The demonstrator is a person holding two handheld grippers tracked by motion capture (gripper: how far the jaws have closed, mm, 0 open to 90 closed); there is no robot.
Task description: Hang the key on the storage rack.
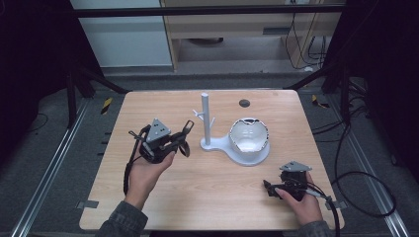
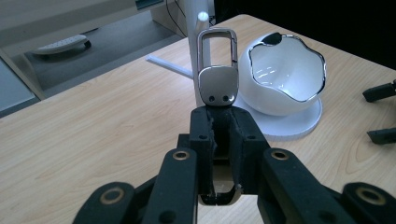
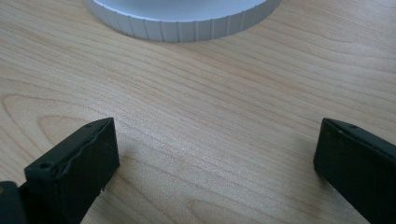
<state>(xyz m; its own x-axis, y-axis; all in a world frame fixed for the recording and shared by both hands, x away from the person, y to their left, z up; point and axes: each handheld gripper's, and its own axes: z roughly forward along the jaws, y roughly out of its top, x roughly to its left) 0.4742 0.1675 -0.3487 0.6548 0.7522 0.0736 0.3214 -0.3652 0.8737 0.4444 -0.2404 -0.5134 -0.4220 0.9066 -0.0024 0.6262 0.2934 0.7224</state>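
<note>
Keyring clip (image 2: 216, 70) is clamped in the left gripper (image 2: 219, 122), jaws closed tight on its lower end, silver carabiner loop sticking up past the tips. In the high view the left gripper (image 1: 179, 140) sits left of centre, above the tabletop (image 1: 207, 197), pointing right toward the white stand (image 1: 206, 121). Stand is a post with short pegs on a flat base, at frame centre. White bowl (image 1: 248, 136) with a wavy dark-edged rim sits on the same base, just right of the post.

Right gripper (image 1: 271, 188) rests low at lower right of the high view, well apart from the stand. Its jaws are wide, nothing between them; right gripper view has bare wood between the two black jaws and the ribbed base edge (image 3: 187, 21) at the top of frame.

Likely step: hang the clip on a peg.

Risks, judged from here:
- Pegs are short and thin; the loop opening is narrow. A small misalignment and the loop hits the post or slides past the peg.
- In the left gripper view the clip hides part of the post, so peg position is hard to read.
- Grip is on the clip's end only; it could pivot in the jaws on contact.
- A sideways push could shift or tip the stand, since the right gripper isn't bracing it.
- Early release drops the clip onto the base or into the bowl.
</note>
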